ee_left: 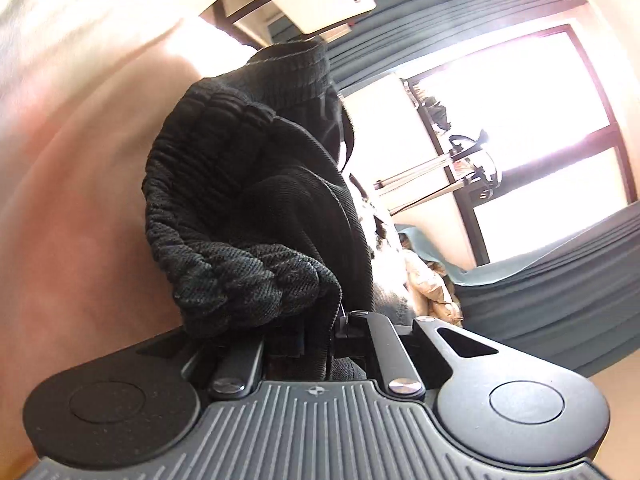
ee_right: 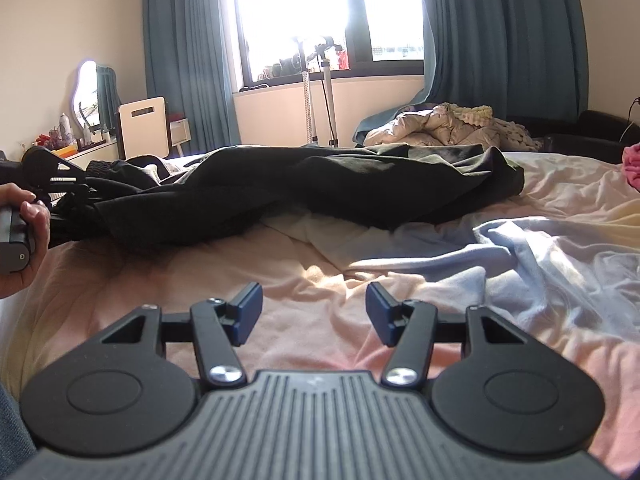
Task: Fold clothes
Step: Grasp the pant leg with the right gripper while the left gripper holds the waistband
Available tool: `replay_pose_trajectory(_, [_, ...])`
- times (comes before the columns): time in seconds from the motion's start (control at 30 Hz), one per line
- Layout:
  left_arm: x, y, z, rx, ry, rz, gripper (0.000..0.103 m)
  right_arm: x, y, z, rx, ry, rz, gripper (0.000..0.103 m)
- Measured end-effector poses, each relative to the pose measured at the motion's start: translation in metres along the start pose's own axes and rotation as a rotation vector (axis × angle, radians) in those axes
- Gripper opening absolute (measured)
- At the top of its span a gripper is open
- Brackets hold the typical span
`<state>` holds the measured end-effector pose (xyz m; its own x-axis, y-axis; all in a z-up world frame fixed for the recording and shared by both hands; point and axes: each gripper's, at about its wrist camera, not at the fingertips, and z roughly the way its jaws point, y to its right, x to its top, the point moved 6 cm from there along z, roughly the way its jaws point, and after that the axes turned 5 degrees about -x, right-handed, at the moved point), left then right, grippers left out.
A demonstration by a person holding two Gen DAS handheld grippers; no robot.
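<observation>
Black trousers (ee_right: 304, 188) lie stretched across the bed, legs toward the right. In the left wrist view my left gripper (ee_left: 320, 332) is shut on their gathered elastic waistband (ee_left: 240, 208), which bunches over the fingers and hides the pads. The same gripper shows at the left edge of the right wrist view (ee_right: 48, 184), held by a hand. My right gripper (ee_right: 314, 312) is open and empty, low over the pink sheet (ee_right: 280, 272), well in front of the trousers.
A pale blue-white cloth (ee_right: 540, 264) lies crumpled on the bed at right. A beige quilted jacket (ee_right: 436, 124) and a pink item (ee_right: 632, 168) lie at the far side. A tripod (ee_right: 320, 92), a white chair (ee_right: 142, 128) and a window with blue curtains stand beyond.
</observation>
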<state>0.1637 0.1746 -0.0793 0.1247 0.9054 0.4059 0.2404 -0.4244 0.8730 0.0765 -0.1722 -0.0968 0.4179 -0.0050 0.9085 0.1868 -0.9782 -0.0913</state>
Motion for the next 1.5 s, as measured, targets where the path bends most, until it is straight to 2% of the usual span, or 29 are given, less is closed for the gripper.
replay_pose_trajectory(0.1, [0.013,0.017,-0.016,-0.070,0.048,0.016,0.010,0.000,0.005,-0.001,-0.010,0.000,0.015,0.058])
replay_pose_trajectory(0.23, [0.041,0.017,-0.037,-0.110,0.153,-0.046,0.009,0.001,0.011,-0.003,-0.007,0.006,0.055,0.058])
replay_pose_trajectory(0.3, [0.056,0.006,-0.049,-0.096,0.194,-0.074,0.009,0.002,0.015,-0.002,0.005,0.008,0.098,0.058])
replay_pose_trajectory(0.47, [0.068,-0.015,-0.085,-0.034,0.217,-0.182,0.009,0.004,0.025,0.008,0.017,0.002,0.178,0.058])
replay_pose_trajectory(0.67, [0.074,-0.011,-0.088,-0.005,0.217,-0.103,0.010,0.018,0.053,0.038,0.001,-0.017,0.279,0.058])
replay_pose_trajectory(0.9, [0.075,-0.026,-0.088,-0.008,0.205,-0.196,0.010,0.046,0.139,0.099,-0.046,-0.016,0.581,0.058])
replay_pose_trajectory(0.97, [0.074,-0.030,-0.086,0.016,0.197,-0.224,0.010,0.051,0.165,0.120,-0.062,-0.013,0.667,0.059])
replay_pose_trajectory(1.1, [0.076,-0.032,-0.082,0.059,0.205,-0.192,0.010,0.064,0.206,0.164,-0.045,-0.006,0.824,0.059])
replay_pose_trajectory(1.2, [0.078,-0.031,-0.076,0.079,0.219,-0.152,0.011,0.071,0.236,0.202,-0.002,0.019,1.017,0.059])
replay_pose_trajectory(1.27, [0.078,-0.031,-0.072,0.091,0.231,-0.113,0.011,0.079,0.242,0.223,-0.035,0.028,1.021,0.056])
replay_pose_trajectory(1.33, [0.079,-0.031,-0.068,0.103,0.242,-0.078,0.011,0.087,0.245,0.244,-0.060,0.029,1.003,0.042])
replay_pose_trajectory(1.47, [0.080,-0.037,-0.061,0.111,0.245,-0.069,0.011,0.098,0.247,0.280,-0.091,-0.009,0.962,0.039])
replay_pose_trajectory(1.5, [0.080,-0.039,-0.060,0.111,0.245,-0.067,0.011,0.099,0.247,0.286,-0.110,-0.024,0.942,0.034])
